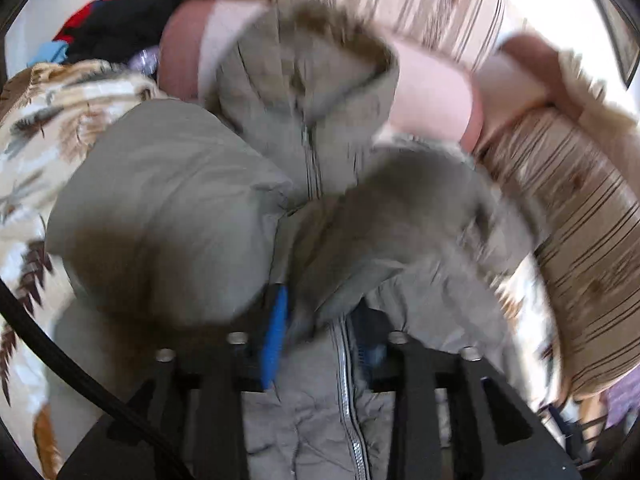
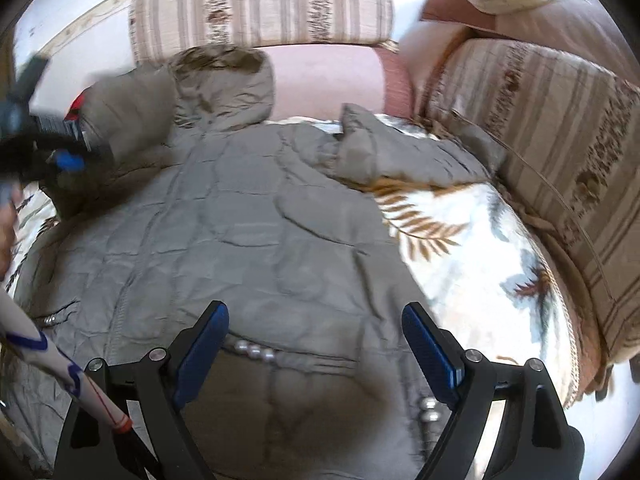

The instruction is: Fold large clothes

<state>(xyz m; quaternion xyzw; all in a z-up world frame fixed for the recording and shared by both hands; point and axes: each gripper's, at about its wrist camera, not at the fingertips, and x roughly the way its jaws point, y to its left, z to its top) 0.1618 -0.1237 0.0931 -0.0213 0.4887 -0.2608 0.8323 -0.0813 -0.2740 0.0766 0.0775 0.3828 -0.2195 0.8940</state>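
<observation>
A grey-green quilted hooded jacket [image 2: 248,232] lies spread on a leaf-patterned blanket [image 2: 480,248], hood toward the sofa back. My right gripper [image 2: 316,344] is open and empty, hovering over the jacket's lower front near a pocket with metal snaps. My left gripper [image 1: 320,320] is shut on the jacket's left sleeve [image 1: 168,216] and holds it lifted over the jacket's front by the zipper [image 1: 348,400]. The left gripper also shows in the right wrist view [image 2: 66,160] at the far left, with the raised sleeve [image 2: 128,116]. The left view is blurred.
Striped sofa cushions [image 2: 264,4] stand at the back and right side [image 2: 560,152]. A pile of dark, red and blue clothes [image 1: 104,28] lies at the far left. A black cable [image 1: 60,360] crosses the left wrist view.
</observation>
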